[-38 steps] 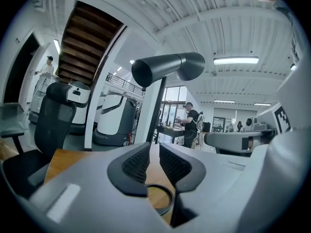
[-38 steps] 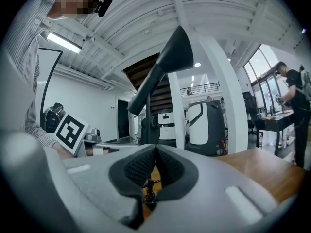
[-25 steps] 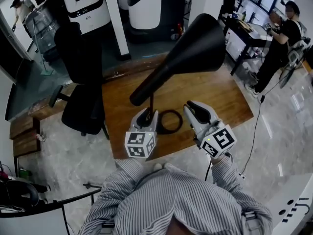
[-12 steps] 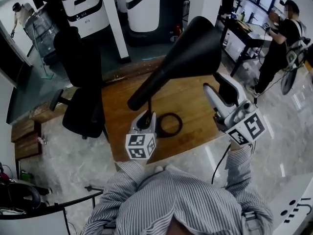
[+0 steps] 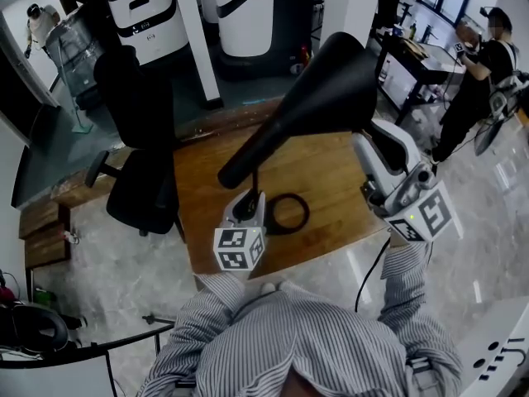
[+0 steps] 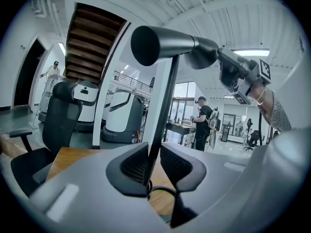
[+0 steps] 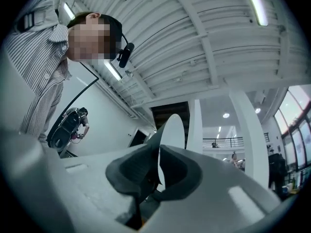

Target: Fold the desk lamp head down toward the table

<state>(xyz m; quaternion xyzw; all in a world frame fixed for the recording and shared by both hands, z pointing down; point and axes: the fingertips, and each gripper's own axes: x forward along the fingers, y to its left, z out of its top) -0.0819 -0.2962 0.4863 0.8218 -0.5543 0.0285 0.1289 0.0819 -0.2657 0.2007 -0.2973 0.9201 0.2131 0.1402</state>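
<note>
Clamping the lamp stem (image 6: 163, 115) w/ L gripper (image 5: 246, 202): jaws narrow, a pad each side, just above the ring base (image 5: 286, 212) on the wooden table (image 5: 331, 176). Lamp head (image 5: 322, 89) is raised, slanting up toward 1 o'clock from stem top. R gripper (image 5: 374, 136) sits at head's 5 o'clock, jaws closing on the wide rim, edge btwn pads.

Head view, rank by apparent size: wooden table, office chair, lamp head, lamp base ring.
1. wooden table
2. office chair and lamp head: about alike. The head is nearer the camera, so they are not ranked.
3. lamp base ring
</note>
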